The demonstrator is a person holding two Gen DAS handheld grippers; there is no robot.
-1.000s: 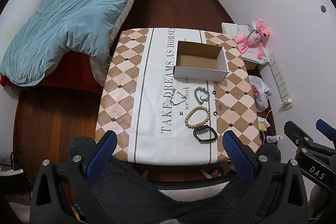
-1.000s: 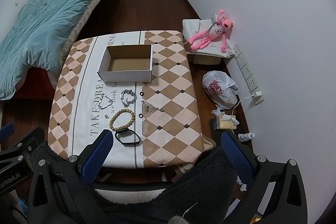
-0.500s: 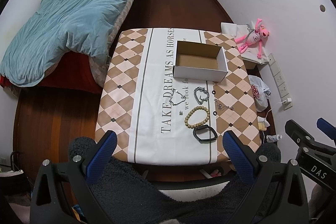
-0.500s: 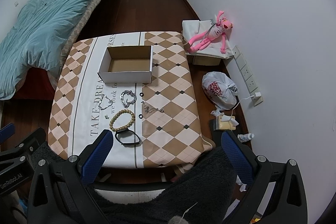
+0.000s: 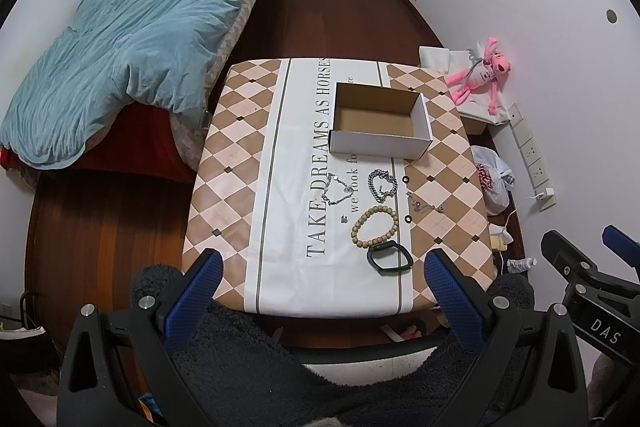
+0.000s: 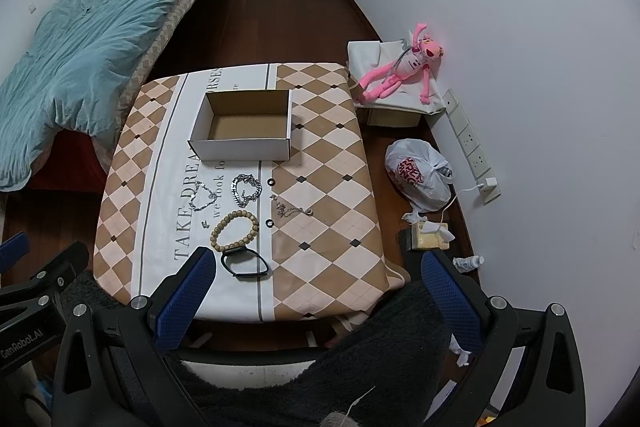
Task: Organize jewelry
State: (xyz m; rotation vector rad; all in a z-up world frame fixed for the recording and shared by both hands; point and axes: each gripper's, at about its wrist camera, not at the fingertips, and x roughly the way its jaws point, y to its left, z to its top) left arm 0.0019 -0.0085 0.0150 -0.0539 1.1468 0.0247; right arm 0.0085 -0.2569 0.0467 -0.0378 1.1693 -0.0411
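An empty white cardboard box (image 5: 380, 125) (image 6: 244, 129) stands on the checkered tablecloth (image 5: 236, 163) (image 6: 328, 195). In front of it lie a thin silver necklace (image 5: 337, 190) (image 6: 201, 195), a chunky silver chain bracelet (image 5: 382, 185) (image 6: 245, 187), a wooden bead bracelet (image 5: 374, 227) (image 6: 235, 230), a black band (image 5: 389, 257) (image 6: 245, 262), a small silver chain (image 5: 426, 207) (image 6: 291, 210) and two little black rings (image 5: 406, 179) (image 6: 271, 182). My left gripper (image 5: 320, 291) and right gripper (image 6: 312, 287) both hang open, high above the table's near edge, holding nothing.
A bed with a teal duvet (image 5: 132, 39) stands to the left. On the floor at the right are a pink plush toy (image 6: 400, 73), a white plastic bag (image 6: 420, 175), a wall power strip (image 6: 474, 151) and a tissue box (image 6: 430, 235). A dark fleecy sleeve (image 5: 320, 367) fills the foreground.
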